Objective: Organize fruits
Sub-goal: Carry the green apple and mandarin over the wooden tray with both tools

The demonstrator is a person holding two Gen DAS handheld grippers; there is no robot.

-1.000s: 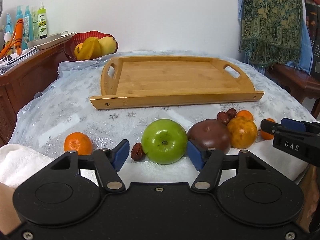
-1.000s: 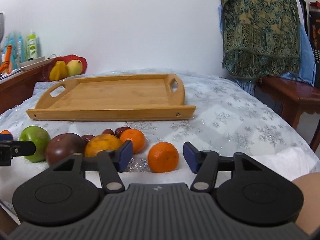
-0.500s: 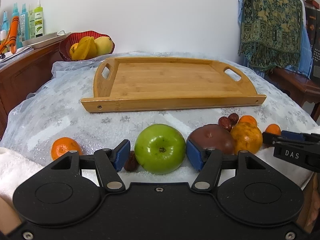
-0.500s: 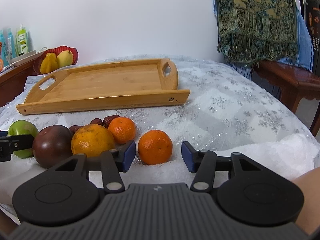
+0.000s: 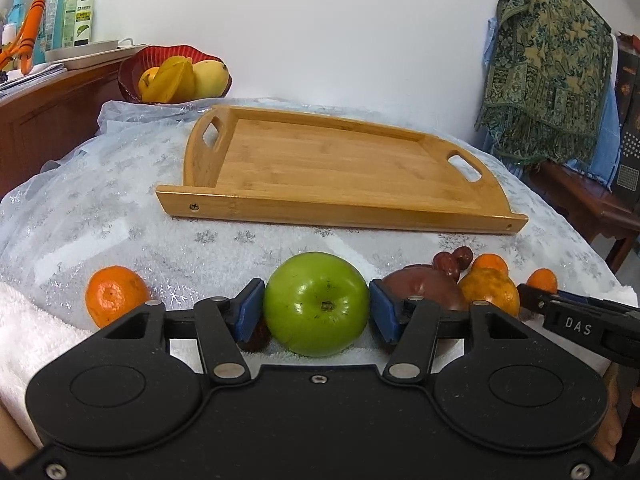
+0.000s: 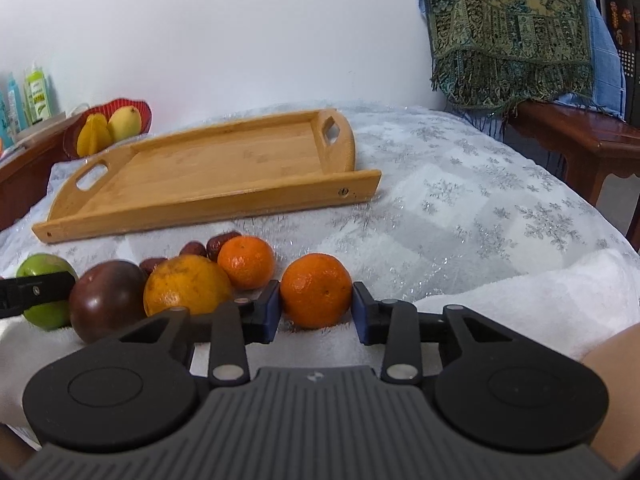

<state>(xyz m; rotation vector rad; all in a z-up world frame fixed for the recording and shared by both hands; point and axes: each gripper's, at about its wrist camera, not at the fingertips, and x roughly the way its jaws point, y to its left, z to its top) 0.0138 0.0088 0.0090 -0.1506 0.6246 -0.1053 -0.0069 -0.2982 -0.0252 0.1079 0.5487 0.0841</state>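
Left gripper [image 5: 316, 310] jaws closing onto green apple [image 5: 316, 303], right gripper [image 6: 316, 312] closing onto tangerine [image 6: 316, 290], lower centre; both narrower than moments ago, tray [image 5: 340, 210] empty.

Left gripper [image 5: 316, 312] closing around green apple [image 5: 316, 304].

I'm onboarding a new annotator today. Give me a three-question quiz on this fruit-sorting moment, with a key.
1. True or false: the wooden tray already holds fruit.
2. Which fruit sits between the pads of the left gripper? A) green apple B) large orange C) dark purple fruit
3. Fill in: the right gripper is closing around a ____.

Key:
1. False; the tray is bare, and all the fruit lies on the tablecloth in front of it.
2. A; the jaws are closing on the apple.
3. Mandarin, the one farthest right in the row.
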